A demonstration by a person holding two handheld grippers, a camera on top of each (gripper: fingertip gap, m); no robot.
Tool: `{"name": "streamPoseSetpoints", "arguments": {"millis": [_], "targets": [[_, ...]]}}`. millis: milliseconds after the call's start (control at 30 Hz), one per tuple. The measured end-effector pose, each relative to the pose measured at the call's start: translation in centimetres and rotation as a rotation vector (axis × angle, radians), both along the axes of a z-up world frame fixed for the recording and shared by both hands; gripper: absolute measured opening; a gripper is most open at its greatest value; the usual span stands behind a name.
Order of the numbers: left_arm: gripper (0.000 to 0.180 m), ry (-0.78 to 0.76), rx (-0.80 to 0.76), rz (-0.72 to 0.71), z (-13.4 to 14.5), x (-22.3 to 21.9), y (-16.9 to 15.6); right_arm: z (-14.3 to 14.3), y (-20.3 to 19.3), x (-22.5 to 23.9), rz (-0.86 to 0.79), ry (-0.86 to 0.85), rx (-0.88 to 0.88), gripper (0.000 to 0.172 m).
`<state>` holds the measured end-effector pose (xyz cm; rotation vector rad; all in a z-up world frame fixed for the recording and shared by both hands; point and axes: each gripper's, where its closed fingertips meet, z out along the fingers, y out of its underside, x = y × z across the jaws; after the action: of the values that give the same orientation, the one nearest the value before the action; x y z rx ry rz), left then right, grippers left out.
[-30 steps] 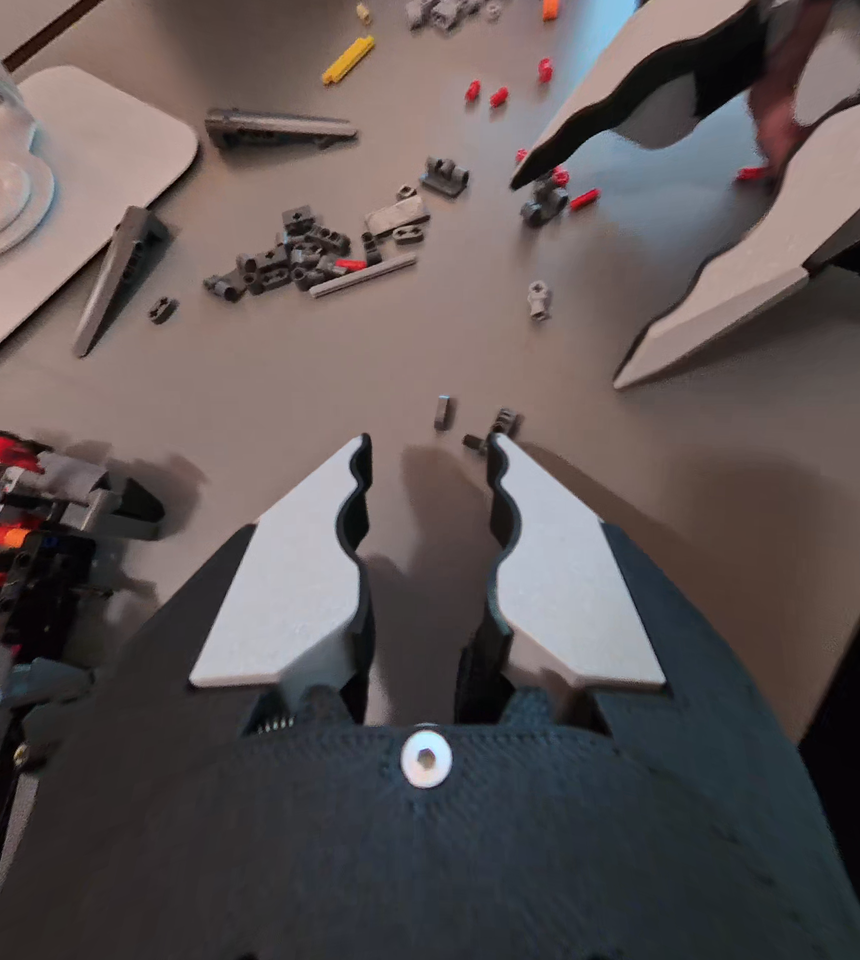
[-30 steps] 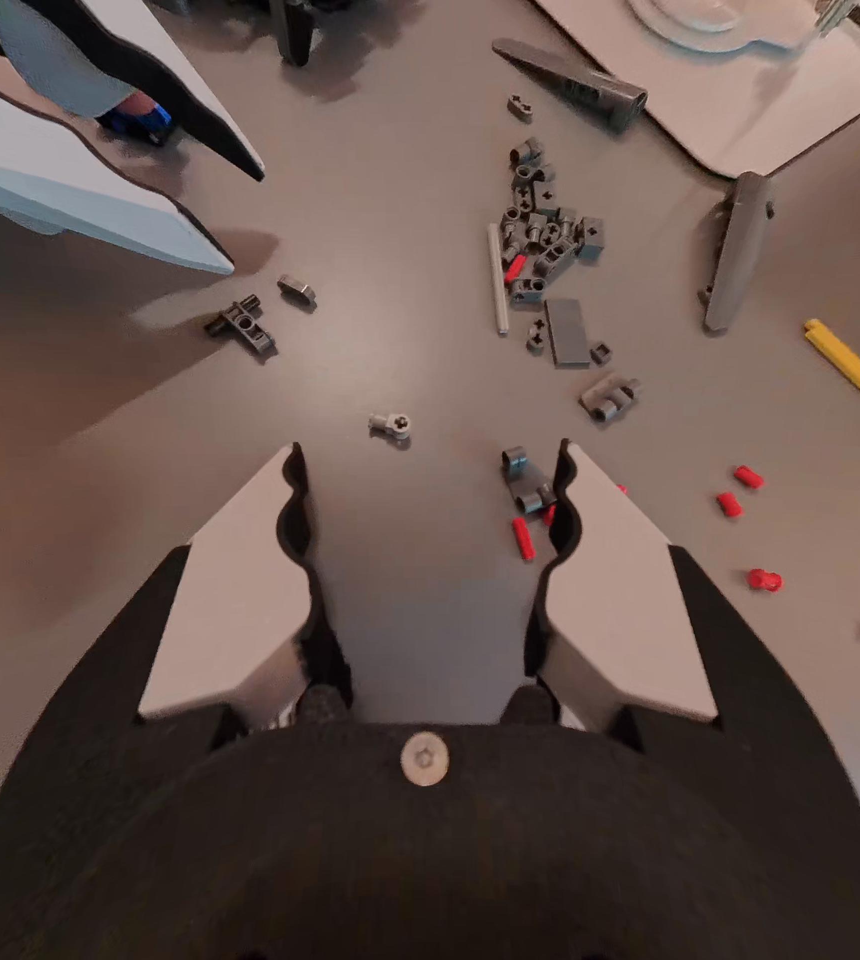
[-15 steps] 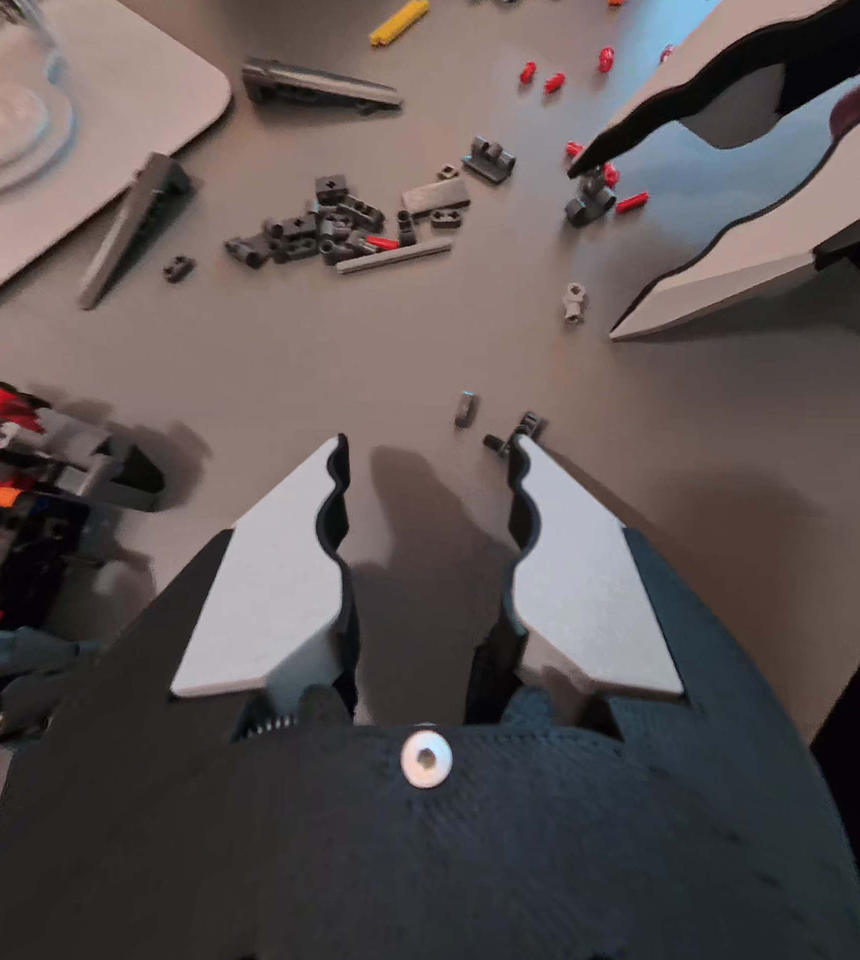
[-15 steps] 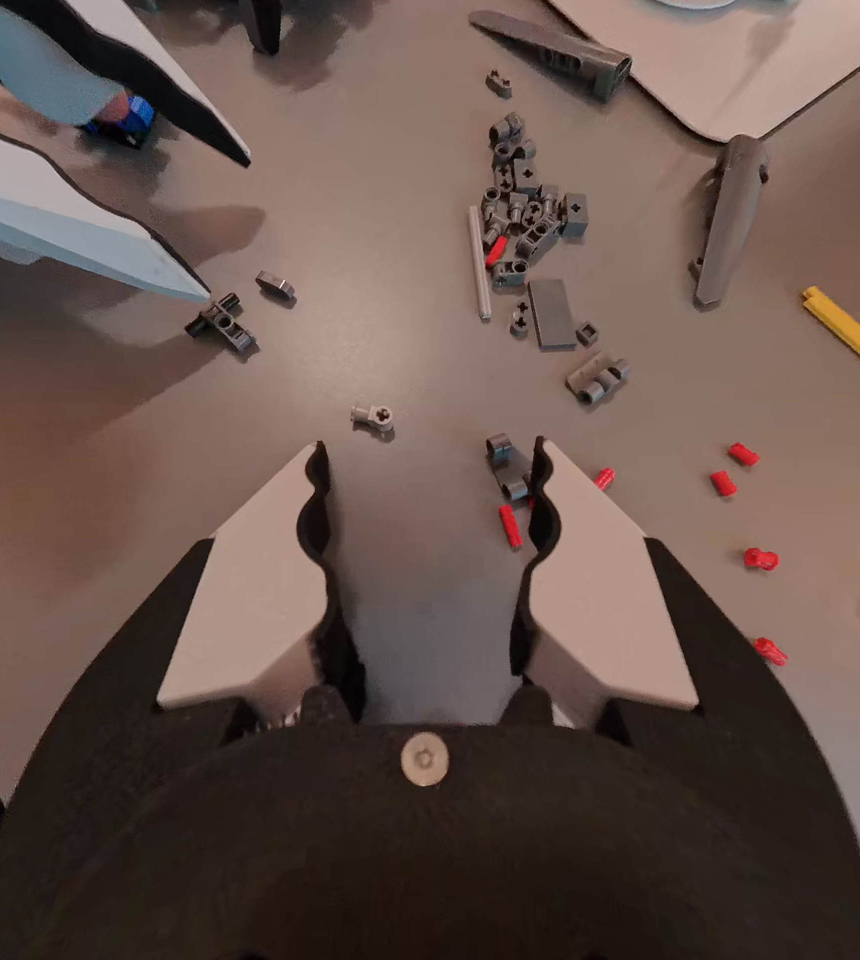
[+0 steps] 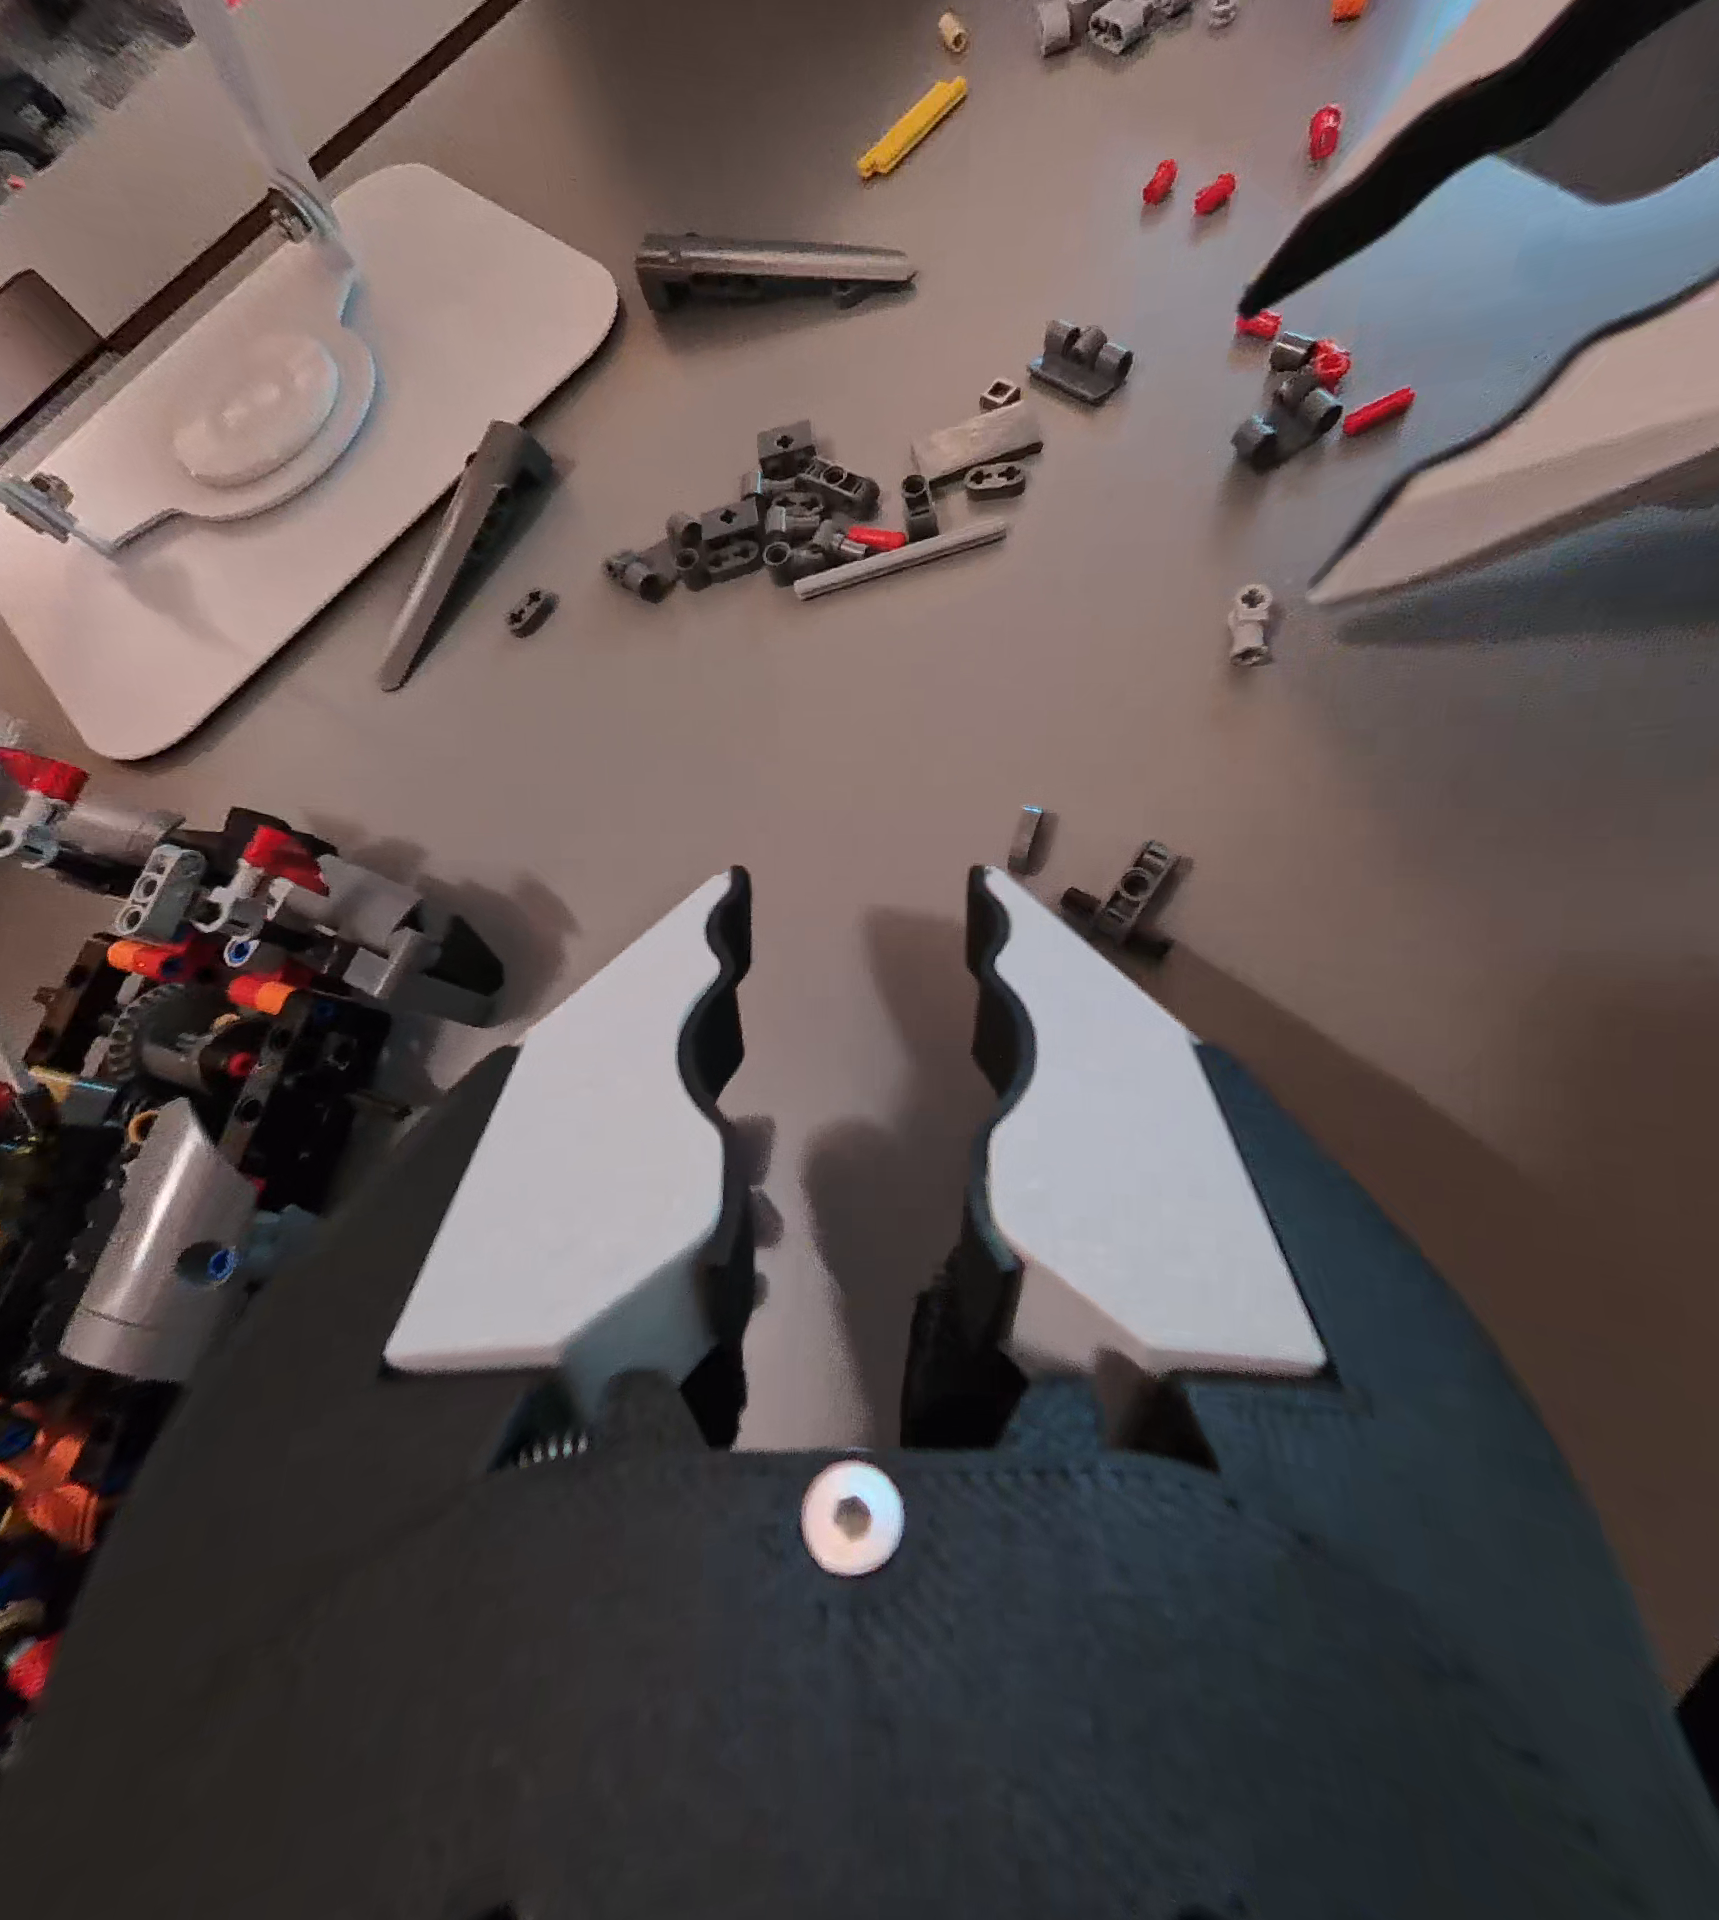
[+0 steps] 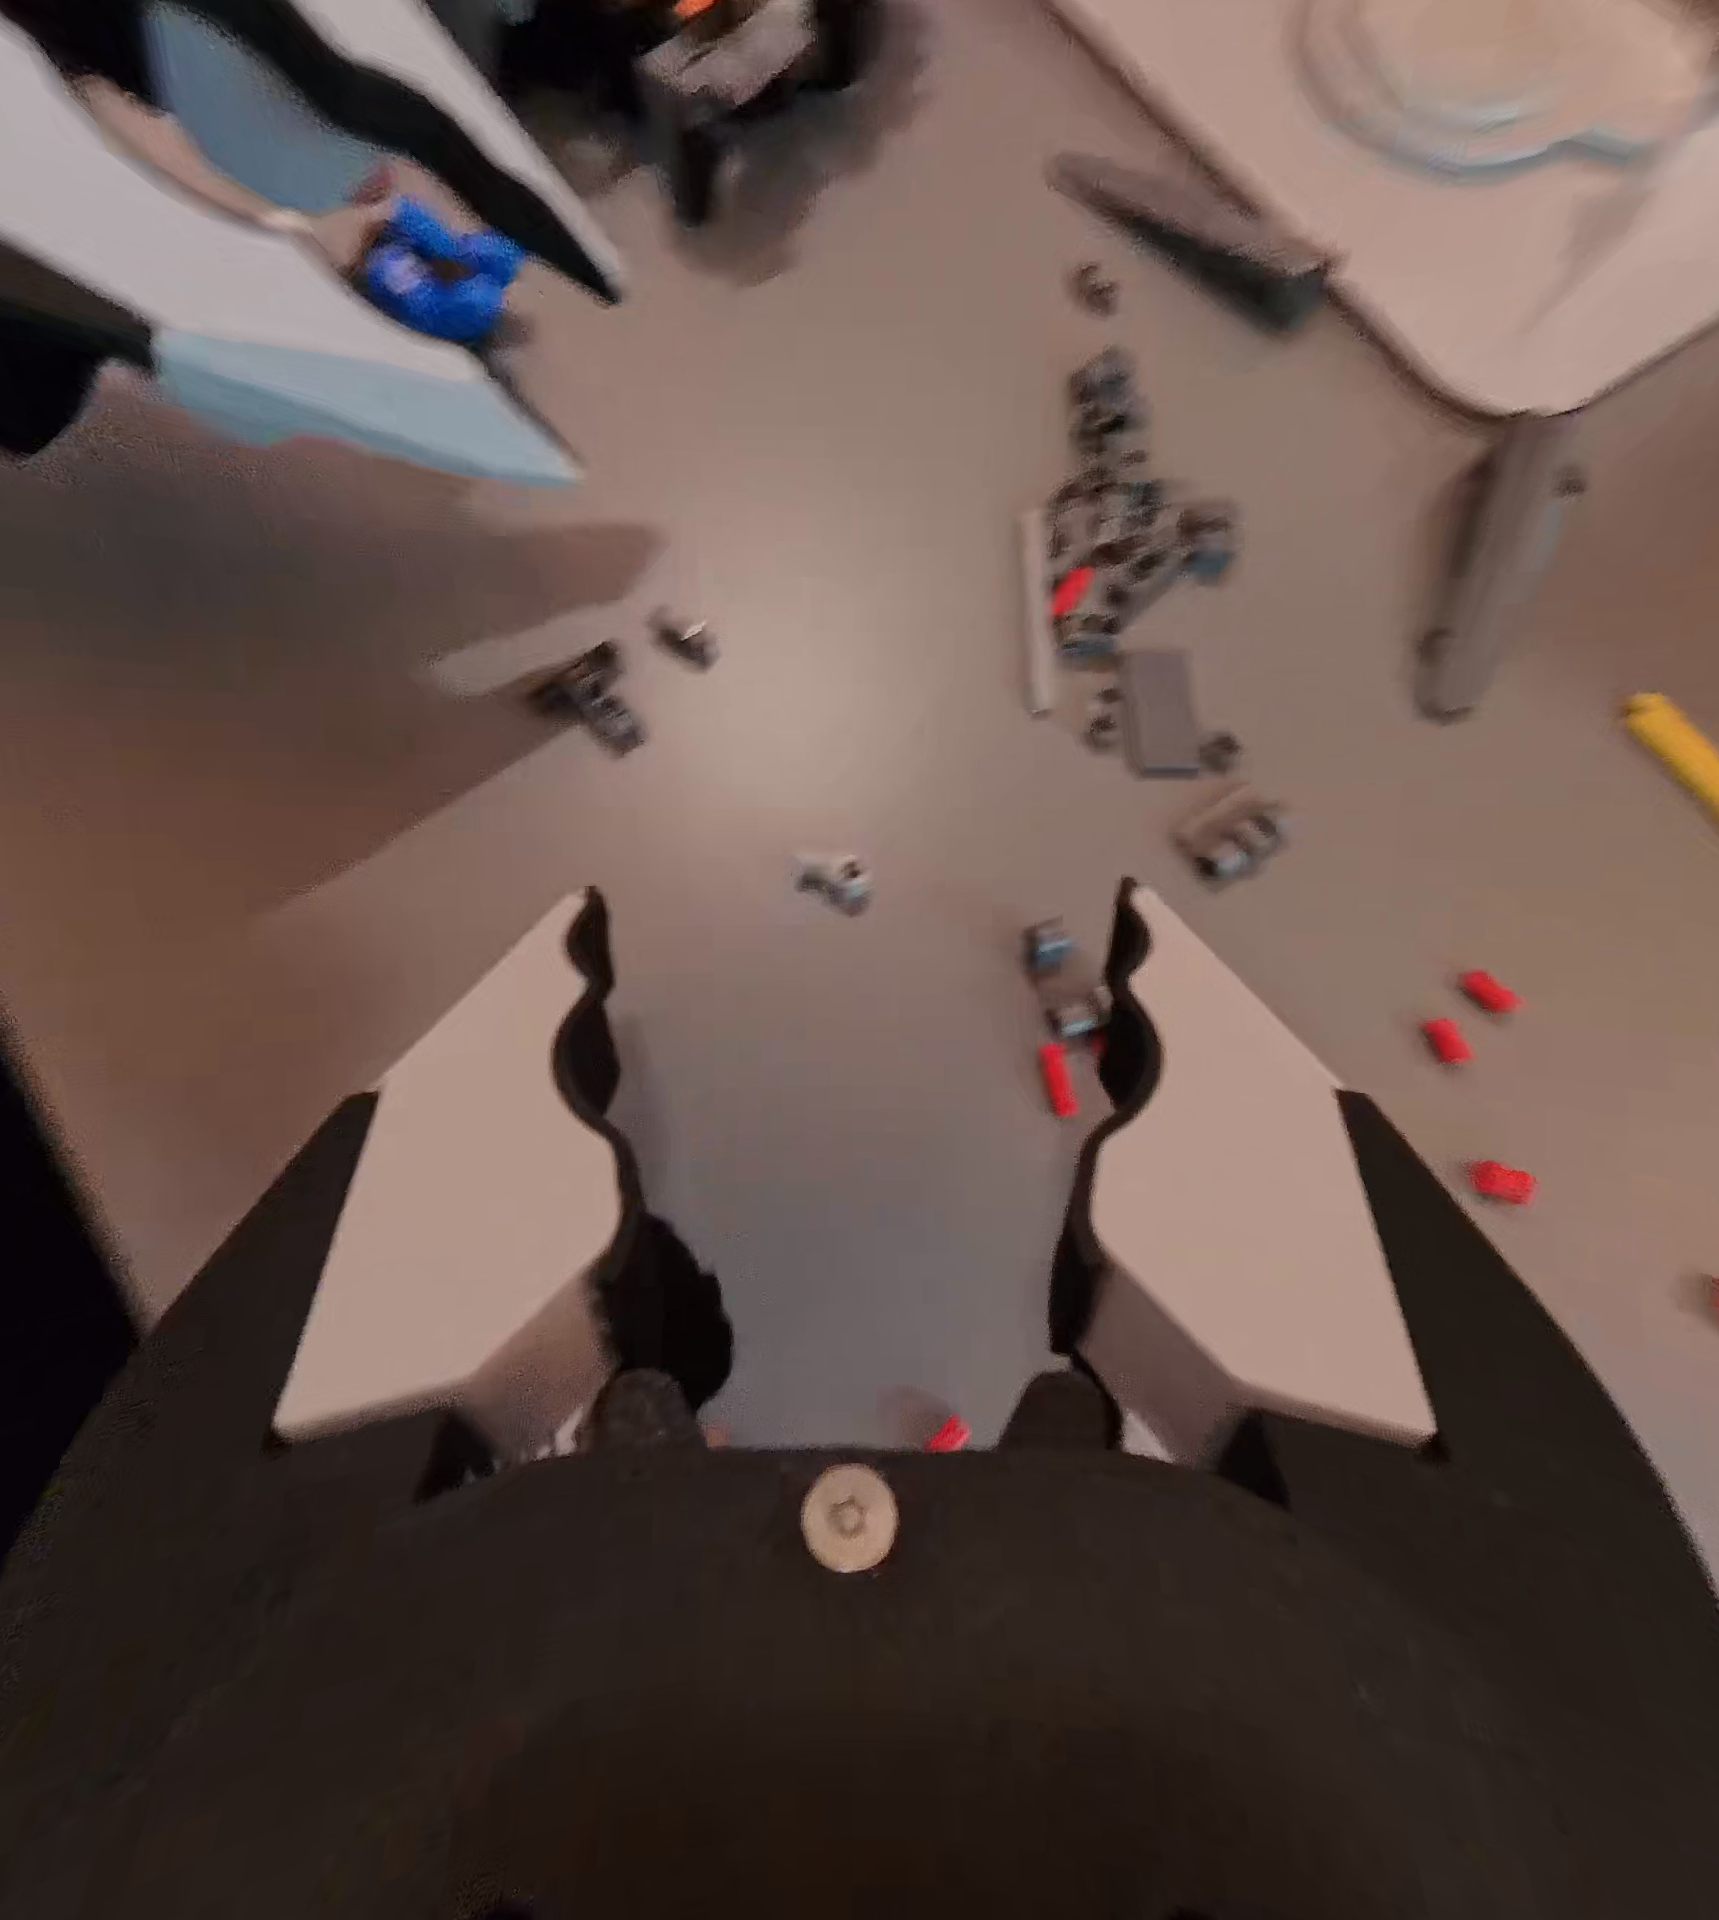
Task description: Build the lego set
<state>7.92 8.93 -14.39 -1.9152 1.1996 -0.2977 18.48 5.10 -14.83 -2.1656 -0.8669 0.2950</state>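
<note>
Above the grey table [image 5: 834, 727], left gripper [image 5: 860, 894] is hovering part-spread, gripping nothing; right gripper [image 6: 860, 904] is hanging wide-spread over small pieces [image 6: 1063, 987], bare. No legible writing.

Left tool [image 5: 860, 883] half-open, bare; right tool [image 6: 860, 899] wide open, bare.

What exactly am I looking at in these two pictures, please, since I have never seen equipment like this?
There is no robot arm: a person holds one two-finger gripper in each hand, and each carries a camera looking along its fingers. One picture comes from the left gripper, the other, blurrier, from the right gripper. Both are open and hold nothing. Below them is a grey table strewn with toy building parts: a pile of grey pieces, red pins and a yellow bar. A half-built model sits beside the left gripper.
</note>
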Motion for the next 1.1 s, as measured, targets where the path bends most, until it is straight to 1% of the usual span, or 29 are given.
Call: {"name": "streamPoseSetpoints", "arguments": {"millis": [33, 67, 100, 133, 167, 200, 233, 300, 367, 400, 433, 467, 500, 567, 600, 633, 667, 733, 767, 800, 833, 900, 967, 1033, 1100], "targets": [[0.039, -0.007, 0.003, 0.002, 0.3, 0.0, 0.0, -0.1, -1.0, -0.3, 0.048, 0.002, -0.058, 0.098], [0.036, -0.025, -0.001, -0.007, 0.6, 0.1, -0.2, 0.1, -1.8, -0.4, 0.092, 0.002, -0.102, 0.094], [0.038, -0.041, -0.026, -0.056, 0.9, 0.4, -1.0, 0.5, -2.5, -0.7, 0.138, 0.019, -0.128, 0.097], [0.051, -0.058, -0.064, -0.127, 1.0, 0.9, -2.2, 1.0, -3.5, -1.0, 0.192, 0.042, -0.164, 0.106], [0.055, -0.082, -0.107, -0.194, 1.3, 1.3, -3.4, 1.4, -4.1, -1.1, 0.224, 0.051, -0.181, 0.119], [0.055, -0.096, -0.132, -0.224, 1.5, 1.5, -4.1, 1.6, -4.4, -0.9, 0.24, 0.025, -0.182, 0.111], [0.049, -0.091, -0.13, -0.243, 1.7, 1.6, -4.4, 1.1, -5.0, -0.6, 0.266, -0.029, -0.206, 0.117], [0.032, -0.093, -0.11, -0.256, 2.1, 1.6, -4.4, -0.4, -6.6, -0.3, 0.299, -0.144, -0.309, 0.142], [0.028, -0.072, -0.137, -0.293, 2.0, 1.7, -5.0, -1.6, -8.4, -0.3, 0.358, -0.243, -0.403, 0.155], [0.022, -0.049, -0.132, -0.313, 2.0, 1.7, -5.2, -1.8, -8.3, 0.1, 0.353, -0.298, -0.402, 0.156], [0.016, -0.03, -0.112, -0.32, 2.1, 1.7, -5.2, -1.4, -8.1, 0.0, 0.349, -0.308, -0.385, 0.156], [0.012, -0.033, -0.104, -0.34, 2.4, 1.8, -5.4, -1.0, -7.8, -0.3, 0.341, -0.287, -0.372, 0.156], [0.012, -0.043, -0.13, -0.365, 2.7, 2.1, -5.9, -0.8, -7.4, -0.3, 0.329, -0.279, -0.371, 0.157], [0.038, -0.049, -0.161, -0.413, 3.1, 2.5, -6.8, -0.6, -5.4, 0.7, 0.272, -0.295, -0.294, 0.157], [0.048, -0.059, -0.15, -0.408, 3.4, 2.7, -6.5, -0.5, -4.5, 0.9, 0.237, -0.251, -0.282, 0.156], [0.049, -0.076, -0.149, -0.417, 3.7, 3.1, -6.6, -0.8, -4.3, 0.7, 0.215, -0.178, -0.322, 0.156], [0.056, -0.094, -0.155, -0.427, 3.8, 3.4, -6.7, -1.4, -4.0, 0.7, 0.191, -0.13, -0.352, 0.156], [0.089, -0.099, -0.177, -0.416, 3.5, 3.9, -6.7, -3.0, -3.1, 1.3, 0.136, -0.127, -0.353, 0.156], [0.103, -0.096, -0.194, -0.412, 3.1, 4.1, -6.7, -3.5, -2.6, 1.4, 0.103, -0.113, -0.339, 0.156], [0.11, -0.091, -0.196, -0.406, 2.7, 4.2, -6.5, -3.9, -2.1, 1.5, 0.082, -0.117, -0.311, 0.155], [0.114, -0.082, -0.197, -0.409, 2.3, 4.3, -6.5, -4.2, -1.9, 1.7, 0.077, -0.144, -0.282, 0.156], [0.123, -0.055, -0.222, -0.402, 1.1, 4.3, -6.5, -4.2, -1.6, 1.6, 0.077, -0.129, -0.248, 0.156], [0.132, -0.018, -0.192, -0.394, 0.3, 4.2, -6.2, -4.2, -1.5, 1.6, 0.077, -0.118, -0.236, 0.156], [0.131, -0.007, -0.136, -0.384, -0.1, 4.2, -5.7, -4.2, -1.5, 1.5, 0.075, -0.108, -0.227, 0.156], [0.129, -0.017, -0.137, -0.346, -0.6, 4.4, -5.4, -4.1, -1.0, 1.4, 0.056, -0.063, -0.186, 0.156]]}}
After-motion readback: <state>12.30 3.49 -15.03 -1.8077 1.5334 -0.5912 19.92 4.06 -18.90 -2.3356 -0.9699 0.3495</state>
